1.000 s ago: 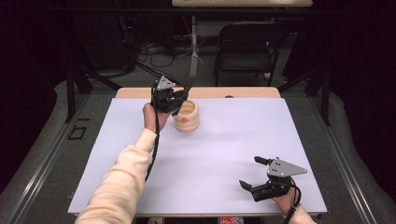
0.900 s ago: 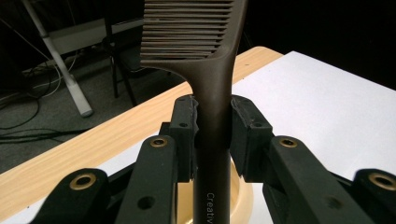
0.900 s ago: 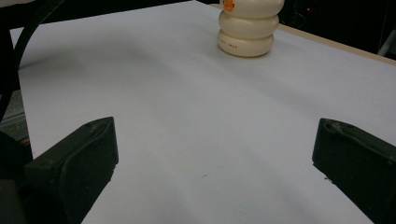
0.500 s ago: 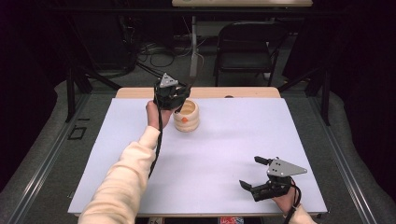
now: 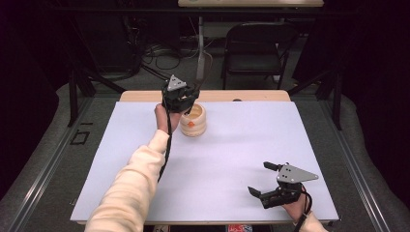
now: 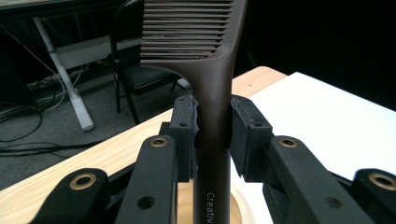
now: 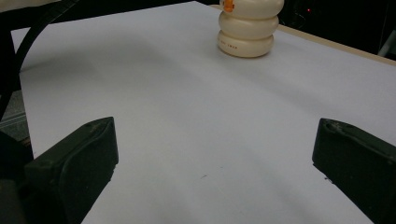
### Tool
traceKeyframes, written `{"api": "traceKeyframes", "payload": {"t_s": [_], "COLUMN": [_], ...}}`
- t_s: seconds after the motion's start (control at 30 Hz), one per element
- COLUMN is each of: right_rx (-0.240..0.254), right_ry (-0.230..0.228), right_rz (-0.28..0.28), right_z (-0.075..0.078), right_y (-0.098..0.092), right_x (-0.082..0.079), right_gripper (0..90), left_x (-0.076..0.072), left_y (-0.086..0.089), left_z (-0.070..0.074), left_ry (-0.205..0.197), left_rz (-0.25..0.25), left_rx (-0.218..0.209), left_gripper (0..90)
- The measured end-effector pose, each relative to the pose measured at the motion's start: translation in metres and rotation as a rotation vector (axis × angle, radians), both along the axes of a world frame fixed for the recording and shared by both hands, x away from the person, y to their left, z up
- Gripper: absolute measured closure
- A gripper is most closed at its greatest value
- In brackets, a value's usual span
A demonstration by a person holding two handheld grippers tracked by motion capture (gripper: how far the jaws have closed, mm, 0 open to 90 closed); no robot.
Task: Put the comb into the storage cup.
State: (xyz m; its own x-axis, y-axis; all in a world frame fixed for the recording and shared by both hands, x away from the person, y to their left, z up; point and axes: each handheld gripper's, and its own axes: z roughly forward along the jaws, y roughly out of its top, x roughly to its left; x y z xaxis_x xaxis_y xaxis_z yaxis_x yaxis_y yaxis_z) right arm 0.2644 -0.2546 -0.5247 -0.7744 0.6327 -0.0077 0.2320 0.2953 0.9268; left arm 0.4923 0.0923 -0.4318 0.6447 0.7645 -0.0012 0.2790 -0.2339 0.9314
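The left tongs [image 6: 212, 140] are clamping the handle of a dark brown comb [image 6: 205, 60], pads pressing on both sides of the handle and the toothed head standing up above them. In the high view the left tongs [image 5: 181, 96] are hanging at about twelve o'clock on the white surface [image 5: 232, 159], right over the near-left rim of a cream ribbed holder [image 5: 194, 121], and the comb's lower end is dipping toward that holder's mouth, though I cannot tell how deep it is reaching. The step in hand is looking like seating the comb in the holder, or drawing it out. To do it well, I would be keeping the comb upright and centred over the mouth, moving straight along its length so it is not levering against the rim, since the holder is light-looking and may be tipping if nudged sideways. The grip is sitting low on the handle, so a firm, steady squeeze is mattering. As for contents, the inside is mostly hidden, with a small orange mark showing on the holder [image 7: 247, 28]. The right tongs [image 5: 275, 183] are resting at about five o'clock, spread wide and gripping nothing, well apart from the holder.
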Motion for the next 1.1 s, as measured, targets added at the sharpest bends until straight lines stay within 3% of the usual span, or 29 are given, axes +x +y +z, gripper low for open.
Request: {"api": "traceKeyframes", "payload": {"t_s": [0.5,1.1], "right_rx": [0.001,0.001], "right_ry": [-0.001,0.0], "right_rz": [-0.001,0.001], "right_z": [0.0,0.0], "right_y": [0.0,0.0], "right_x": [0.0,0.0], "right_gripper": [0.0,0.0], "left_x": [0.005,0.008], "left_y": [-0.006,-0.005], "left_z": [-0.02,-0.048], "left_ry": [-0.053,-0.056], "left_rz": [0.059,0.053], "left_rx": [-0.052,-0.086], "left_gripper": [72.3,72.3]}}
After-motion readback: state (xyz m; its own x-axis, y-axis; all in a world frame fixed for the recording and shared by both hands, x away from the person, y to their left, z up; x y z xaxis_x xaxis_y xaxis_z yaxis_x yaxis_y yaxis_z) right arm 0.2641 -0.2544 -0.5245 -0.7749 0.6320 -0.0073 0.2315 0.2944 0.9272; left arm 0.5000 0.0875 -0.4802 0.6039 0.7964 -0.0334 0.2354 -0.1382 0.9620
